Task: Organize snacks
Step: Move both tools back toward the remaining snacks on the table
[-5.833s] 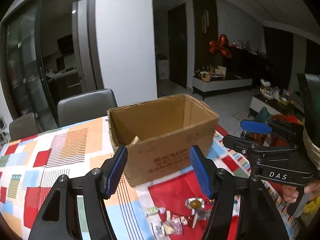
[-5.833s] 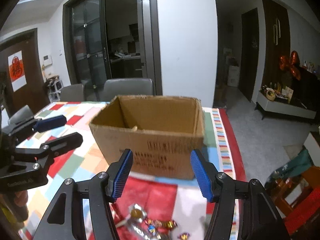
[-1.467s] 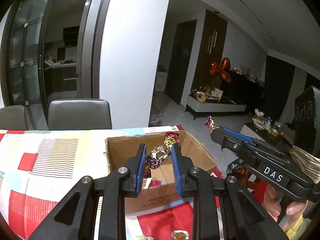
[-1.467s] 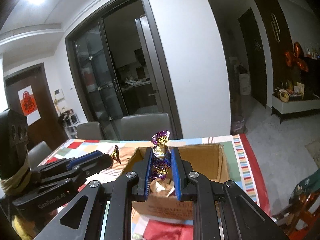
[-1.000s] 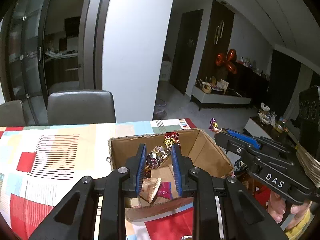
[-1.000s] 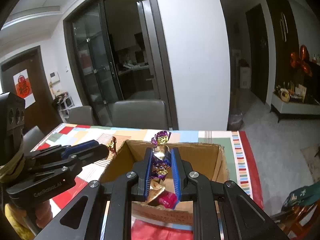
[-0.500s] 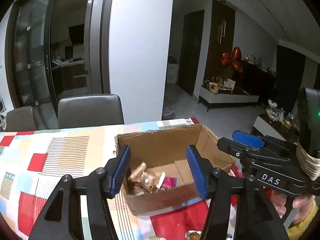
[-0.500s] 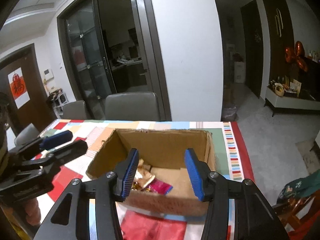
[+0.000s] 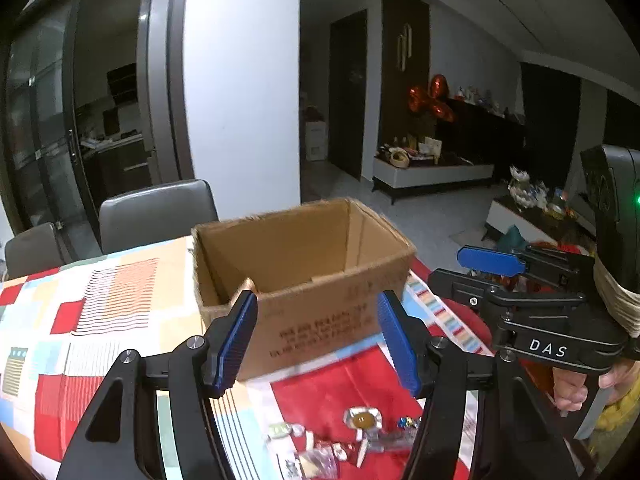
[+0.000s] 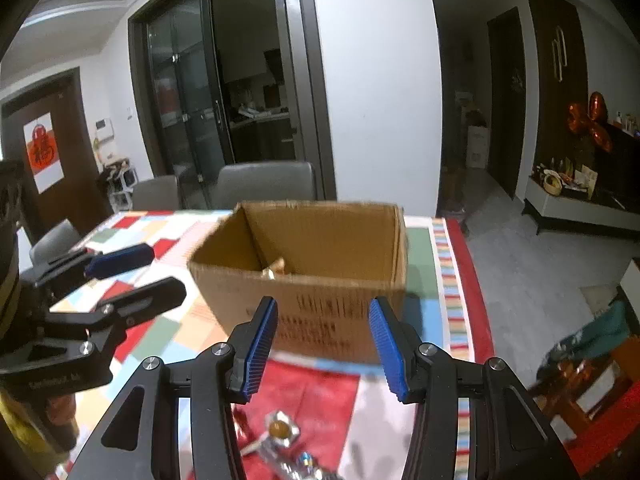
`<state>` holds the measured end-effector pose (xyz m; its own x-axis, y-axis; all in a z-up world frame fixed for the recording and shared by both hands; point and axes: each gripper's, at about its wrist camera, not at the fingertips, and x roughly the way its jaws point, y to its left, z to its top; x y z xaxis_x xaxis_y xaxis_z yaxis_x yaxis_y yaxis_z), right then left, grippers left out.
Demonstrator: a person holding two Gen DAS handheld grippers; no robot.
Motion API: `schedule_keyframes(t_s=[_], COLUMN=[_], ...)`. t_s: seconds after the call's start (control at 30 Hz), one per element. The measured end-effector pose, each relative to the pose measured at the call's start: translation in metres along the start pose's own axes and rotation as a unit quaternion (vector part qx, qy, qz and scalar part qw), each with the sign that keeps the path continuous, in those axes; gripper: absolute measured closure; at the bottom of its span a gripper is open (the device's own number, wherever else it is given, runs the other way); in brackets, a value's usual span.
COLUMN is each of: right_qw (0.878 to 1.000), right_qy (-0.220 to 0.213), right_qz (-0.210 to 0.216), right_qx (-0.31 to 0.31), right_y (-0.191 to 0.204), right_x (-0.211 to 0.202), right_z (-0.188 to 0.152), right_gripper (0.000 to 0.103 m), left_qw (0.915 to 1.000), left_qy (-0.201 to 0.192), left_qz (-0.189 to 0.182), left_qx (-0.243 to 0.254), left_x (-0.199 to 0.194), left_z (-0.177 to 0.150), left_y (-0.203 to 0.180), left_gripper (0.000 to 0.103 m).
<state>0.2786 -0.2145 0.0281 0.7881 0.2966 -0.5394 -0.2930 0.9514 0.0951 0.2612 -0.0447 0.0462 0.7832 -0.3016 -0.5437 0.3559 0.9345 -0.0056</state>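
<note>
Left gripper fingers spread wide, nothing between them; right gripper same, spread and empty. Both hang above the near part of the table, short of the cardboard box, tilted down toward the loose pile of wrapped candies on the red patch of the patchwork tablecloth. Judging by that, this is the reach for the next pick, one piece per gripper. Box sits open-topped just behind the pile, so each carry is short: lift, go over the near wall, let go. At least one gold wrapper shows inside the box from the right wrist view, rest of the box floor hidden by the wall. A gold foil piece sits nearest the right fingers, probably the easiest grab. Pile is small, mixed foil and clear wrappers, some touching each other, so a pinch may drag a neighbour along. Frames blurred, candy details hard to read
</note>
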Motion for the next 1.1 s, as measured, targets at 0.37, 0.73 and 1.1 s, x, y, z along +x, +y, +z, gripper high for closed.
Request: schedule_keyframes(t_s=[0.37,0.73,1.1], right_qw=[0.998,0.995,0.988], right_qy=[0.042,0.102,0.157], right_qz=[-0.023,-0.002,0.012], right_qx=[-0.033,-0.025,-0.001], right_y=[-0.004,-0.003,-0.009], right_x=[-0.011,0.000,0.025], right_z=[-0.059,-0.105,-0.138], right_gripper=[0.054,0.054,0.055], left_qw=[0.9983,0.9940,0.9872], left_qy=[0.027,0.092,0.144], left_qz=[-0.013,-0.035,-0.051], left_qx=[0.050,0.048,0.045], left_x=[0.004,0.031,0.064], left_z=[-0.042,-0.078,-0.101], left_y=[-0.029,-0.034,-0.035], left_gripper=[0.042,0.042,0.043])
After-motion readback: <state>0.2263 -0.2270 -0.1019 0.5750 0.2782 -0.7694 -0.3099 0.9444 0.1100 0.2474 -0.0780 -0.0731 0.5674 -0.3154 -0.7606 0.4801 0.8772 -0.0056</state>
